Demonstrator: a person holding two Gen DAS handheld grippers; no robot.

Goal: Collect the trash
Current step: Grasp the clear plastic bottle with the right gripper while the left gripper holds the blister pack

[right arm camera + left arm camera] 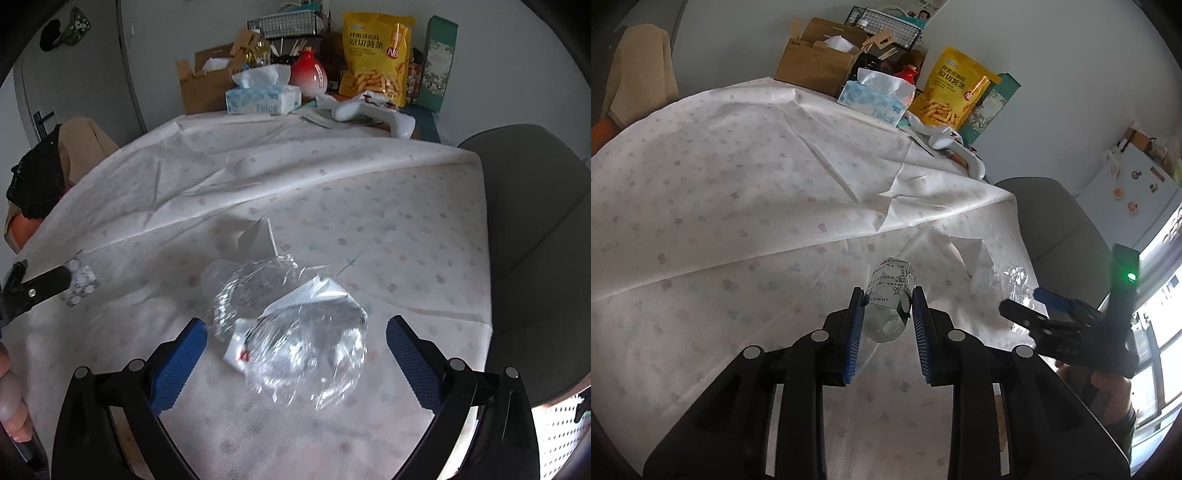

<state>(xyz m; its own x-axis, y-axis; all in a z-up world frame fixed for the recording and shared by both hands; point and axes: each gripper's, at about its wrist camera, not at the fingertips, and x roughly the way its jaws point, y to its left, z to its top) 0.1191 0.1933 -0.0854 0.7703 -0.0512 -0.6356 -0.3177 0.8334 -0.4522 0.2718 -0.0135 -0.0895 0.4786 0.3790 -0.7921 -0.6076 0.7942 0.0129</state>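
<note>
The left claw (886,299) pinches a blister pack (889,295), keeping it clear of the worktop (738,184). The right claw (295,345) gapes wide, empty, straddling the crumpled plastic bag (295,325) near the worktop's front edge, ready to grab it.

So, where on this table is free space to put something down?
The tablecloth is bare between the crumpled clear plastic and the tissue box, also along the grey chair side. The back edge is crowded: cardboard box, red vase, yellow snack bag.

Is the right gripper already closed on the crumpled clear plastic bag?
No, the right gripper stands wide open, its blue fingers apart from the crumpled clear plastic bag between them.
</note>
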